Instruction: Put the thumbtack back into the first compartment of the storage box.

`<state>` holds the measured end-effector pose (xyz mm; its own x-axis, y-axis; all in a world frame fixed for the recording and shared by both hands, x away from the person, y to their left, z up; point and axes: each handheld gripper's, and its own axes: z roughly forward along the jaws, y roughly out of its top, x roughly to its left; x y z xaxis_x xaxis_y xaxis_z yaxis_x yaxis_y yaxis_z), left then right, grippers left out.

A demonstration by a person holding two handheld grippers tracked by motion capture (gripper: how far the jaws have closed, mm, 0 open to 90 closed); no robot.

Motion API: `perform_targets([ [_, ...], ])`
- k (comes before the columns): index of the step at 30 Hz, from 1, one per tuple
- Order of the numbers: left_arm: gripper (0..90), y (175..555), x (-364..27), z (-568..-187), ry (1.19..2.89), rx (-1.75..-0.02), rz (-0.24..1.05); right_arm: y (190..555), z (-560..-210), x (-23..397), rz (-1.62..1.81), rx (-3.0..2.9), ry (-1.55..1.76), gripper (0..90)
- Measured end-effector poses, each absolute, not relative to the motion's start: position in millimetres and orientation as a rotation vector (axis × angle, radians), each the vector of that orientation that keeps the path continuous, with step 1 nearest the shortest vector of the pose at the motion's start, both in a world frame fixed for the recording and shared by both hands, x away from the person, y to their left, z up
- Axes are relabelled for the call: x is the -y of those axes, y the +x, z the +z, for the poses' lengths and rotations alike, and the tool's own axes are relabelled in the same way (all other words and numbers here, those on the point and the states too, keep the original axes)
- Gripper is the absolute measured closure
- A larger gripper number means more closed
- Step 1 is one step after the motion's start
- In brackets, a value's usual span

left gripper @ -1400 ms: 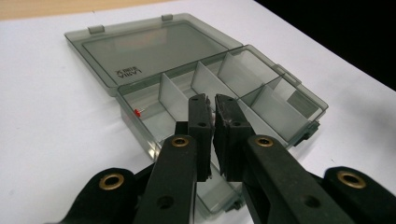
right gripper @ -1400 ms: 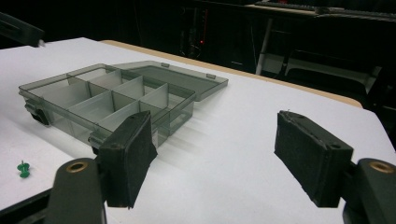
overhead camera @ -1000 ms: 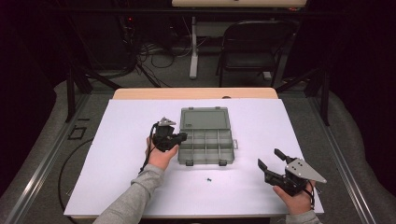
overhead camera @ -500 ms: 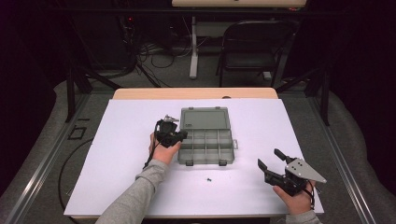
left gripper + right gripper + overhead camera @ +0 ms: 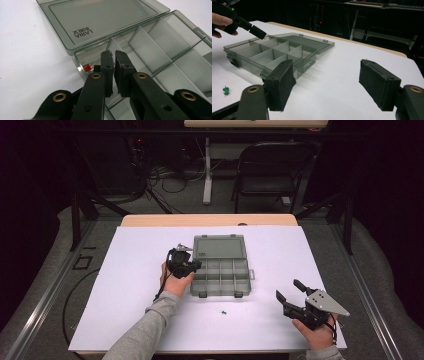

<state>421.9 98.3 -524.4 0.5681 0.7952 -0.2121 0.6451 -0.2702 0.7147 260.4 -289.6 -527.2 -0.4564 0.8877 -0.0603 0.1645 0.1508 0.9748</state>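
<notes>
My left gripper point(image 5: 194, 265) hangs over the near-left corner of the clear plastic organizer box point(image 5: 220, 276), its tips just above the corner compartment. In the left gripper view my two black jaws stand almost together, with only a thin slit between the pads point(image 5: 108, 65), and nothing is pinched in that slit. Just beyond the tips, inside that corner compartment, lies a small red pushpin point(image 5: 87, 67) against the box wall. The box sits open on the white table cover point(image 5: 130, 265), its lid point(image 5: 219, 246) folded back flat on the far side, and the printed lettering on the lid reads upside down from where my left gripper looks. Dividers split the box into several bays.

My right gripper point(image 5: 291, 290) rests low at the near right of the table, well apart from the box. Its jaws are spread wide, the padded faces point(image 5: 280, 83) far from each other with bare table cover between them. From there I see the box ahead to the left and my left hand point(image 5: 222, 22) beyond it. A small green pushpin point(image 5: 226, 90) lies on the cover near the front edge of the box, between my two grippers and touching neither.
</notes>
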Motion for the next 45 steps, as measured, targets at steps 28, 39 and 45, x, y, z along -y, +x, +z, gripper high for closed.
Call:
perform_targets([
  [28, 34.4, 376, -111, -483, 1.835, -0.955, 0.361, 261, -528, 289, 1.354, -1.753, 1.008, 27.6],
  [39, 34.4, 327, -122, -480, 1.867, -0.849, 0.331, 261, -528, 289, 1.349, -1.757, 1.013, 27.6],
  [45, 34.6, 313, -118, -490, 1.862, -0.836, 0.326, 261, -528, 287, 1.348, -1.761, 1.018, 27.6],
])
